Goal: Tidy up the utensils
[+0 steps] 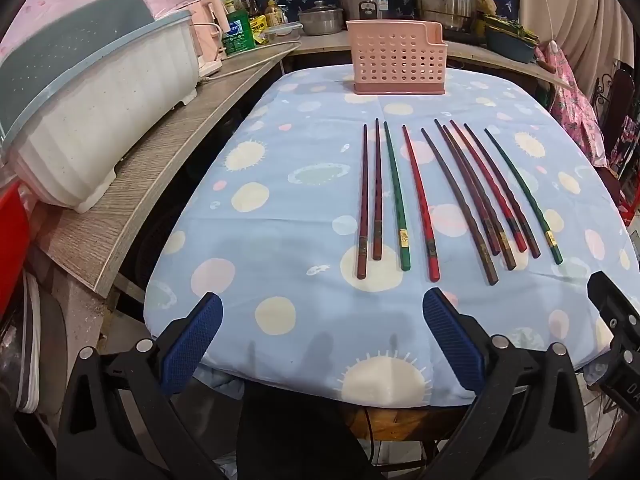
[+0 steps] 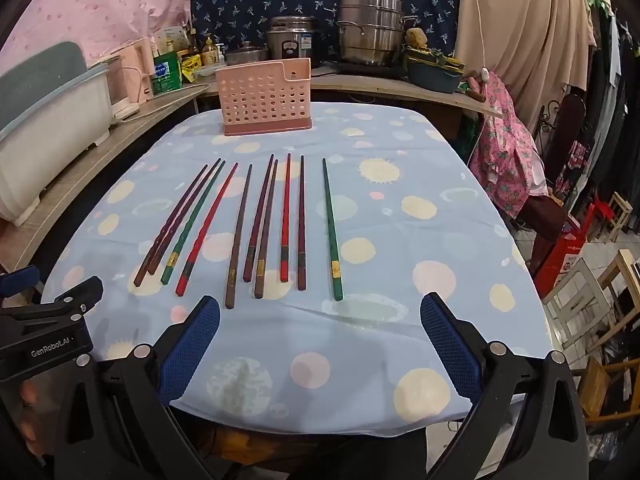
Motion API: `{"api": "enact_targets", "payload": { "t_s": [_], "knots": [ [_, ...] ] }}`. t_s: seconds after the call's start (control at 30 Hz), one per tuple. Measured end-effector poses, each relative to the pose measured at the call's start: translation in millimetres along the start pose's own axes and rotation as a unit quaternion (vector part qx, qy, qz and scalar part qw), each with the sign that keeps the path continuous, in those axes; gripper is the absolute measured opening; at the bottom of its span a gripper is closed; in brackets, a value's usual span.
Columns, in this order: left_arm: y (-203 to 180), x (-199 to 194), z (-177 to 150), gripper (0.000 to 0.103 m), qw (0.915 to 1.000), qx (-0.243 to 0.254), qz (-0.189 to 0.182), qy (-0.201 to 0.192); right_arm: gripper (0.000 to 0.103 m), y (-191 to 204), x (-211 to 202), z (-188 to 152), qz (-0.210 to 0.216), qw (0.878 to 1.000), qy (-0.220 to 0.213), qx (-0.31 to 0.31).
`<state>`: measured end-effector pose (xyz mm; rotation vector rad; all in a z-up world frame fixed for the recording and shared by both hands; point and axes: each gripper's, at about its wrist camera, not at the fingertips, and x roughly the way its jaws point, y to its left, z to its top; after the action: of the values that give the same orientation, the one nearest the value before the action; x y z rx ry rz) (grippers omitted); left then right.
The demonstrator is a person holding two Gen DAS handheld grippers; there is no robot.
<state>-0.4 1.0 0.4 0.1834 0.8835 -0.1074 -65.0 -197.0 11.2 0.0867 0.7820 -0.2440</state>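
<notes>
Several chopsticks [image 1: 416,200] in brown, red and green lie side by side on the blue patterned tablecloth [image 1: 280,248], tips pointing away; they also show in the right wrist view [image 2: 260,224]. A pink perforated utensil holder [image 1: 398,58] stands upright at the table's far edge, seen too in the right wrist view [image 2: 266,98]. My left gripper [image 1: 322,304] is open and empty, hovering at the near table edge, short of the chopstick handles. My right gripper [image 2: 320,308] is open and empty, just short of the handles. The rightmost green chopstick [image 2: 331,232] lies apart from the others.
A white and grey dish rack [image 1: 92,120] sits on the wooden counter [image 1: 160,168] at left. Pots [image 2: 368,36], a rice cooker [image 2: 290,40] and bottles [image 2: 166,68] line the back counter. Chairs and clothes [image 2: 504,148] crowd the right side.
</notes>
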Motion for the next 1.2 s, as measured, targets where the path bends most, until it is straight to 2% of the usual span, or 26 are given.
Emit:
{"api": "enact_targets", "payload": {
  "t_s": [1.2],
  "knots": [
    [-3.4,-6.9,-0.7,0.096,0.9997,0.014,0.017,-0.014,0.096,-1.9,0.0,-0.7,0.001,1.0,0.008,0.004]
  ]
}}
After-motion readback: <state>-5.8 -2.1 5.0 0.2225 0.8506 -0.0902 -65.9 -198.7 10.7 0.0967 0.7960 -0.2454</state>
